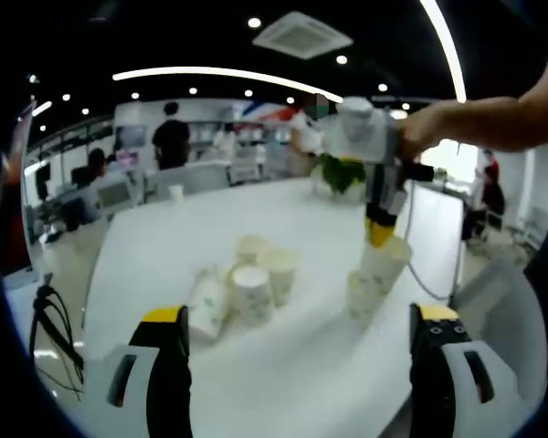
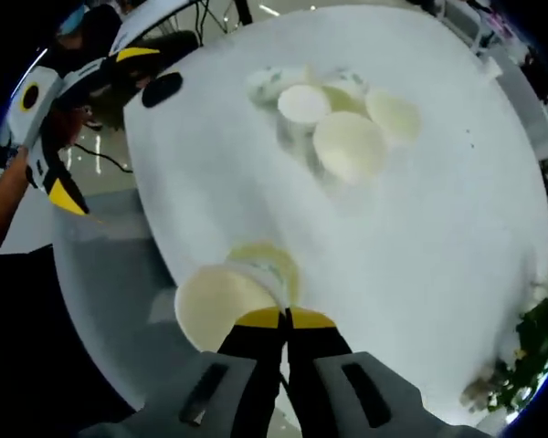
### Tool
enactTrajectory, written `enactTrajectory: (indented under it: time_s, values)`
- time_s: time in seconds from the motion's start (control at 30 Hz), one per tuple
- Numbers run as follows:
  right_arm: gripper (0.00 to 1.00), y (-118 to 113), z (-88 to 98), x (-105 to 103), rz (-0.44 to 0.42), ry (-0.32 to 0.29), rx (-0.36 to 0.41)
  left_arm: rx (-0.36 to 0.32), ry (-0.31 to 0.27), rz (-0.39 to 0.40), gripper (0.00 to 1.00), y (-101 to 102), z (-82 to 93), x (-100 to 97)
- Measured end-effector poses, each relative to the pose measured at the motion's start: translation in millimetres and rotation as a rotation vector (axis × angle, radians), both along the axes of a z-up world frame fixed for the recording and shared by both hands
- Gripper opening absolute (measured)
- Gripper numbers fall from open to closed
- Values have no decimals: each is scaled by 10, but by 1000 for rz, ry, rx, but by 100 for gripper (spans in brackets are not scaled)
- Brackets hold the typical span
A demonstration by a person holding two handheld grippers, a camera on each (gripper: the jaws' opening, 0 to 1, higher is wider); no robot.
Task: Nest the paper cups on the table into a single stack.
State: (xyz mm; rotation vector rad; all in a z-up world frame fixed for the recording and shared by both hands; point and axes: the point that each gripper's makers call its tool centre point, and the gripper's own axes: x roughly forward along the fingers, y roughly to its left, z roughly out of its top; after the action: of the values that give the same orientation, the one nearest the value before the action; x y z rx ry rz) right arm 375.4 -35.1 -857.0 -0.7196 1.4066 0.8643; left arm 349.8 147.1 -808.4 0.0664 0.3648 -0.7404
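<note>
Right gripper (image 2: 287, 317) pinches the rim of a tilted paper cup (image 2: 217, 308), held over another cup (image 2: 272, 263) on the white table (image 2: 438, 255). Left gripper (image 1: 297, 328) is spread, hovering. Ahead of it sits a cluster of cups (image 1: 247, 287).

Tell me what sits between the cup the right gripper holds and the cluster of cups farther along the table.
Nothing: in the right gripper view, bare white table separates the held cup from the cup cluster.
</note>
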Motion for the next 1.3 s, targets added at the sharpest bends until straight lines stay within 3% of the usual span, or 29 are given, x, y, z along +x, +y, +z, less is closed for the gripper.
enactTrajectory:
  time_s: [0.9, 1.07, 1.17, 1.23, 1.3]
  values:
    - [0, 59, -359, -118, -27, -19, -23, -9, 4, 4, 98, 14, -6, -49]
    - [0, 91, -338, -106, -23, -11, -4, -10, 4, 7, 98, 29, -5, -44]
    - [1, 188, -265, -215, -3, 43, 56, -11, 7, 8, 98, 41, -7, -35]
    - [8, 227, -269, -163, -6, 18, 77, -10, 9, 7, 98, 45, -11, -31]
    - [9, 220, -241, -137, 10, 13, 78, -9, 9, 6, 98, 40, -4, -32]
